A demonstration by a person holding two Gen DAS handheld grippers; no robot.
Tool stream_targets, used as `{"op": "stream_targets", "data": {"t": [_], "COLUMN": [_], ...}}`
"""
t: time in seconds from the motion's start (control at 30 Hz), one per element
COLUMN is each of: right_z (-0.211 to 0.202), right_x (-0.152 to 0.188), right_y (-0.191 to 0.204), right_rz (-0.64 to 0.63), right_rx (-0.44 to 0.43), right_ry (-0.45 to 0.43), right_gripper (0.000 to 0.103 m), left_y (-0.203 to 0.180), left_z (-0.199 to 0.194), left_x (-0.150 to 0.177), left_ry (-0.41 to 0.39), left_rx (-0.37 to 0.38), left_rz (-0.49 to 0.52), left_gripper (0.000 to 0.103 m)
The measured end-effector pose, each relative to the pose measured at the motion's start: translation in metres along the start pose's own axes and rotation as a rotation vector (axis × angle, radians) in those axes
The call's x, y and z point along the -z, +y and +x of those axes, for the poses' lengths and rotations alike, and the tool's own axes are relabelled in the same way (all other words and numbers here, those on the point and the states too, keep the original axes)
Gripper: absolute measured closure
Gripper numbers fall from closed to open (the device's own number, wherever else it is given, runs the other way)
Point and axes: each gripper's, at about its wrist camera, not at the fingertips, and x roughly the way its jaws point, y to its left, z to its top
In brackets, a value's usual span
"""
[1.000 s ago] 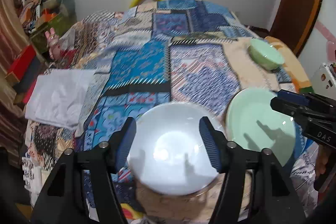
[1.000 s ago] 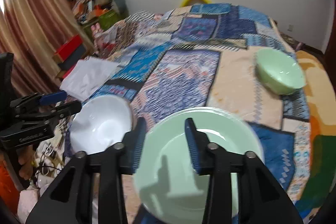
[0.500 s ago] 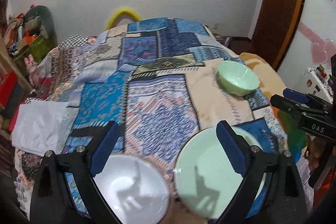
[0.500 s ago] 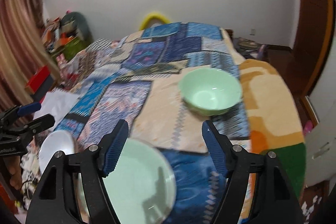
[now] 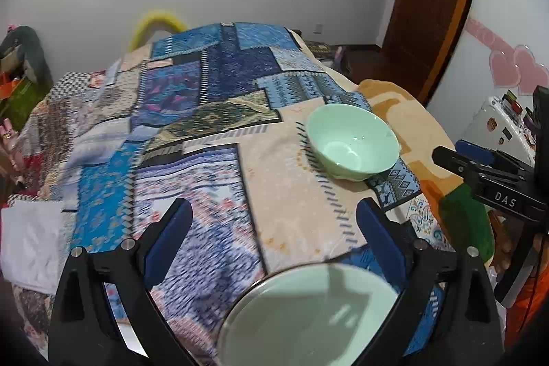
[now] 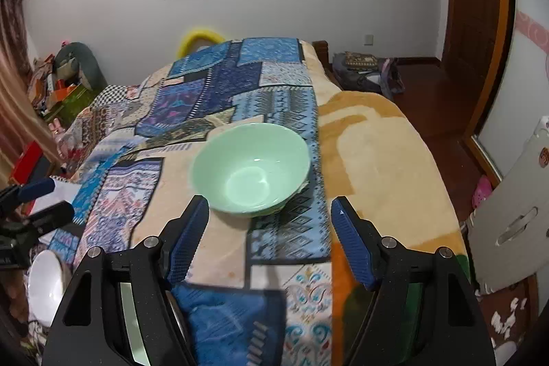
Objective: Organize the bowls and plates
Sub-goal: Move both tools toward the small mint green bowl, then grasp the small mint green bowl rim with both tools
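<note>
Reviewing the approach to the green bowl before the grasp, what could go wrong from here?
1. The green bowl sits on soft, uneven bedding, so a push on its rim could tip or slide it.
2. The right tongs, open and empty, are aimed at it, while the left tongs hover nearby over the green plate; the two could collide.

Left gripper wide open, right gripper open, both empty

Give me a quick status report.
Both tools open, empty: left tool, right tool. Green bowl sits ahead of right tool, untouched. Green plate lies flat. Nothing in the way.
</note>
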Motion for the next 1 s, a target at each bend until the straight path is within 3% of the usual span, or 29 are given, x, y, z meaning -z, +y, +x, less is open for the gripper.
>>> {"op": "stream_targets", "data": {"t": [0.27,0.53,0.73,1.0], "right_z": [0.034,0.066,0.087,0.111], "right_x": [-0.011,-0.015,-0.015,-0.012], "right_y": [-0.024,-0.036,-0.038,-0.042], "right_rz": [0.043,0.039,0.029,0.053], "right_rx": [-0.003,-0.022,-0.038,-0.075], "right_ry": [0.015,0.070,0.102,0.148], "right_gripper": [0.033,0.059,0.069,0.077], "left_y": [-0.019,-0.023,-0.020,-0.021], "left_z": [0.060,0.100,0.127,0.169], "left_x": [-0.026,-0.048,-0.053,-0.052], "left_ry": [0.058,0.060,0.081,0.179], "left_rx": [0.059,0.062,0.043,0.051], "left_rz": [0.000,-0.002,0.005,0.005], "left_gripper": [0.006,0.006,0.007,0.040]}}
